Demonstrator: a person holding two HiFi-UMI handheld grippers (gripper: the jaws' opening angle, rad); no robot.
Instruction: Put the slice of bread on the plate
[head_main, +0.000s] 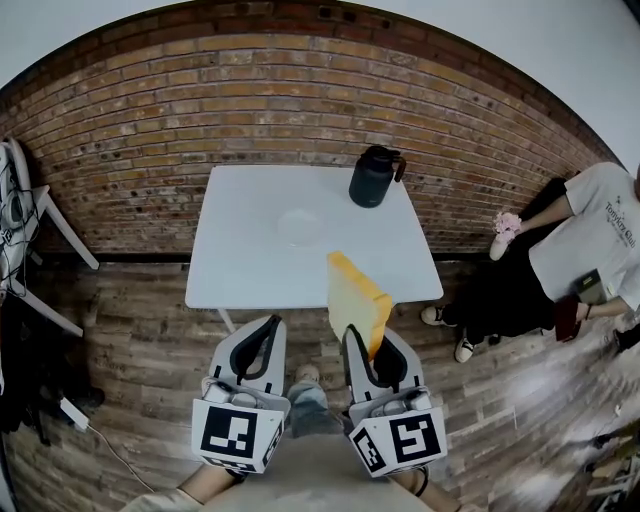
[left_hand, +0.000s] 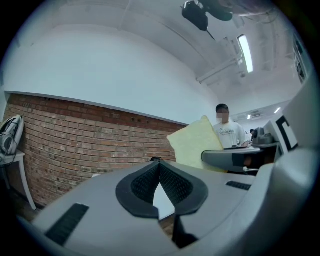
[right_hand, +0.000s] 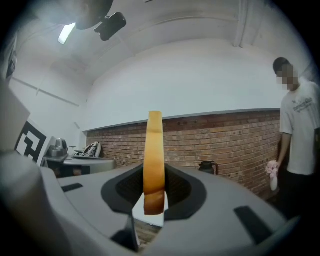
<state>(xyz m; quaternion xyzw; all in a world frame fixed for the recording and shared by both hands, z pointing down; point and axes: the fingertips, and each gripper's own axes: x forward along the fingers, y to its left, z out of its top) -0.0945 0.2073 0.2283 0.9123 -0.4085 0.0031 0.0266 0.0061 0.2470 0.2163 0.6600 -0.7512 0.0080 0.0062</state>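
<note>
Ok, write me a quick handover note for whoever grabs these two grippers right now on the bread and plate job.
Right gripper: shut on the slice of bread, which stands upright on edge.
Left gripper: shut, nothing in it.
Plate: empty, near the middle of the white table, left of the dark jug.
Done: the bread is picked up.
Left to do: both grippers are short of the table's near edge. Carry the bread over the plate, lay it down and let go.

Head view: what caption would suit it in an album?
Right gripper holds a bread slice on edge before a table bearing plate and jug.
</note>
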